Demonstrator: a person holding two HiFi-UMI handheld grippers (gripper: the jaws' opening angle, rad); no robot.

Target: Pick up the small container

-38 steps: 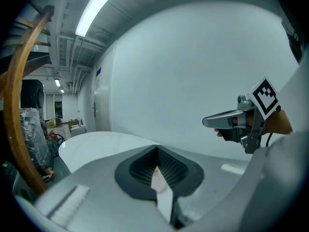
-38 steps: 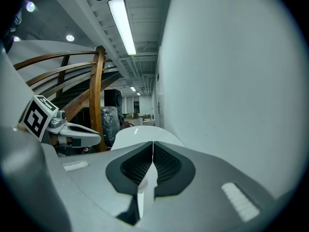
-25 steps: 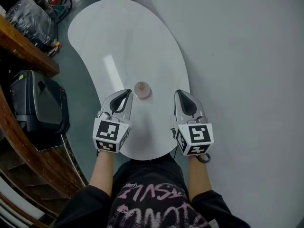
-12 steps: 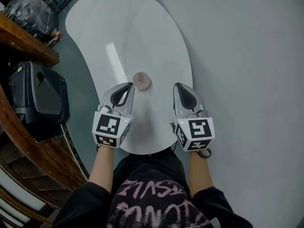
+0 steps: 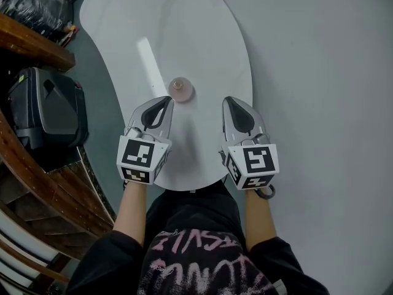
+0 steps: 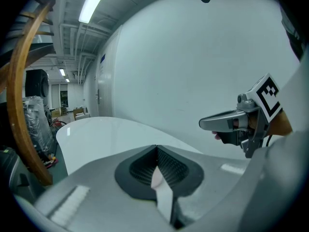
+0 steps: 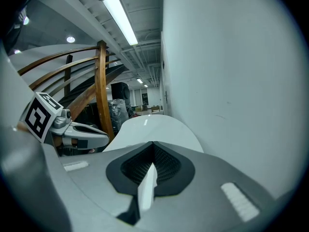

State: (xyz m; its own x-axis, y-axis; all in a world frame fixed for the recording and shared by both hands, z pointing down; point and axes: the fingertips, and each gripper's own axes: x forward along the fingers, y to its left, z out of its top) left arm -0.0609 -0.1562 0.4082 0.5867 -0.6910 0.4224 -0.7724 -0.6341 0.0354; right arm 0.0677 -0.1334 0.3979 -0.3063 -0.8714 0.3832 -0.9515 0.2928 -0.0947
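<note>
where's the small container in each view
Head view: container upper centre, standing on the white table just ahead of the left gripper.
Left gripper view: only a pinkish sliver in the slit between the jaws; it may be the container, cannot tell.
Right gripper view: not in it.
Shared landmark: the white table, seen in all three.

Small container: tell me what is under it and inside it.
The small container stands on the white table, near the left gripper. Its inside cannot be made out.
</note>
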